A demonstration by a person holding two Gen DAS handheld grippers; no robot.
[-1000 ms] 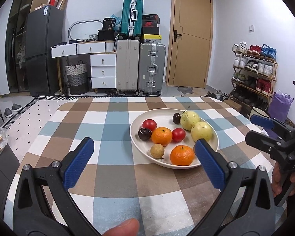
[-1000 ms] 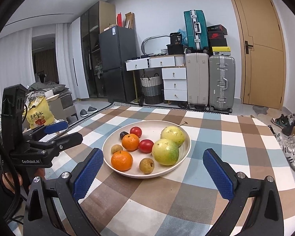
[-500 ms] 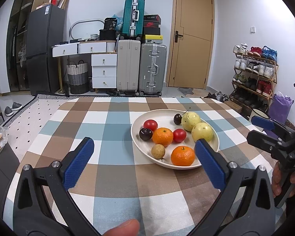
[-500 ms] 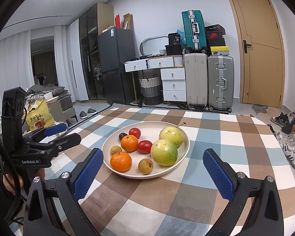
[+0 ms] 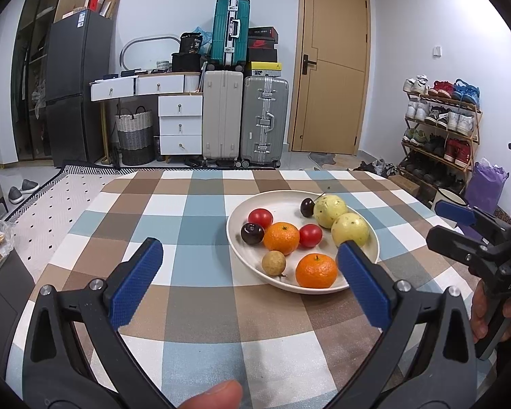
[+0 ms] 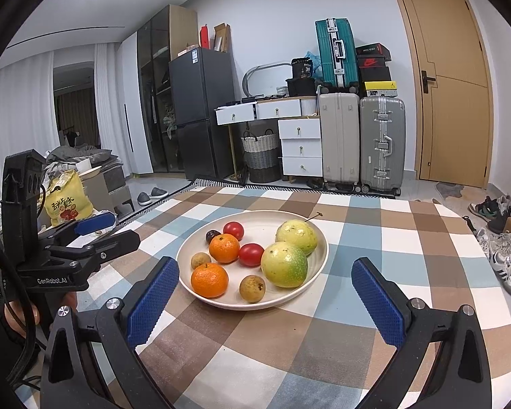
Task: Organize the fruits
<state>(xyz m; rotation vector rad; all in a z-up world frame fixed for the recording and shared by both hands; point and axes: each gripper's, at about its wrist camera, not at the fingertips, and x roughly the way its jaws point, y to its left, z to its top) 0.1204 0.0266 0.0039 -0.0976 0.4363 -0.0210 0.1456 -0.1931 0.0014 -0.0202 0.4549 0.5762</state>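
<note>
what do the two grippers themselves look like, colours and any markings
Both are black plastic frames with silver screws and two fingers tipped by blue textured pads. The left gripper, seen from the right wrist, carries white "GenRobot.AI" lettering and a black cable. The right gripper shows "DAS" on its body. Bare hands hold them; no sleeves are visible.

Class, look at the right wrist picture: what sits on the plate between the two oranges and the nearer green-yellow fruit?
In the right wrist view, a red tomato lies between the oranges and the green-yellow fruit, with a small brown fruit nearer the plate rim.
</note>
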